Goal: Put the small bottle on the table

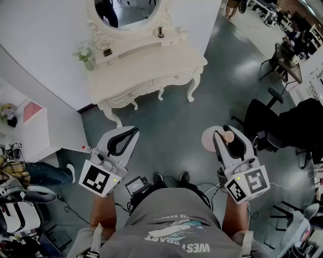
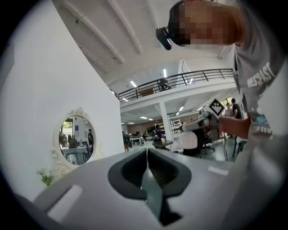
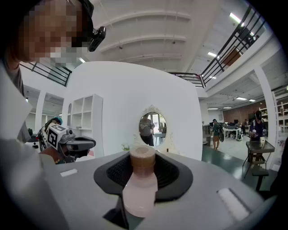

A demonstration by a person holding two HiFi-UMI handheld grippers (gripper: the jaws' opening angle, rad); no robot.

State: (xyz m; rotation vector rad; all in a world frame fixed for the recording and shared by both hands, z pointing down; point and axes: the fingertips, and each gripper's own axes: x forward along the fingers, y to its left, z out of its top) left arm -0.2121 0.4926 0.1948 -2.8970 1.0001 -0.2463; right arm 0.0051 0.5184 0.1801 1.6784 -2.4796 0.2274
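Nearest the lens, the person's grey shirt [image 1: 171, 221] fills the lower edge of the head view. Beyond it we take the white dressing table [image 1: 146, 75] as landmark, with its oval mirror [image 1: 126, 12] at the back and its bare top toward us. Both tools hang over the grey floor [image 1: 171, 121], well short of the dressing table's front legs. The left gripper [image 1: 134, 131], opposite the dressing table's left half, has its jaws pressed together on nothing. The right gripper [image 1: 225, 132], off the dressing table's right corner, is clamped on the small bottle [image 1: 228, 136], which has a pale pink body and a brown cap. The task's thing is therefore in the air and not yet on the dressing table. We judge the step in hand to be the carry. The next move calls for closing the gap to the dressing table and bringing the small bottle over a bare stretch of the top, clear of the sprig in its vase [image 1: 86, 53] at the left rear. The small bottle should then be lowered until its base rests, and only then should the jaws part. Only the head view shows how far the tools stand from the dressing table. Only the right gripper view shows the small bottle seated between the dark pads. Only the left gripper view shows that gripper's jaws meeting with no gap.
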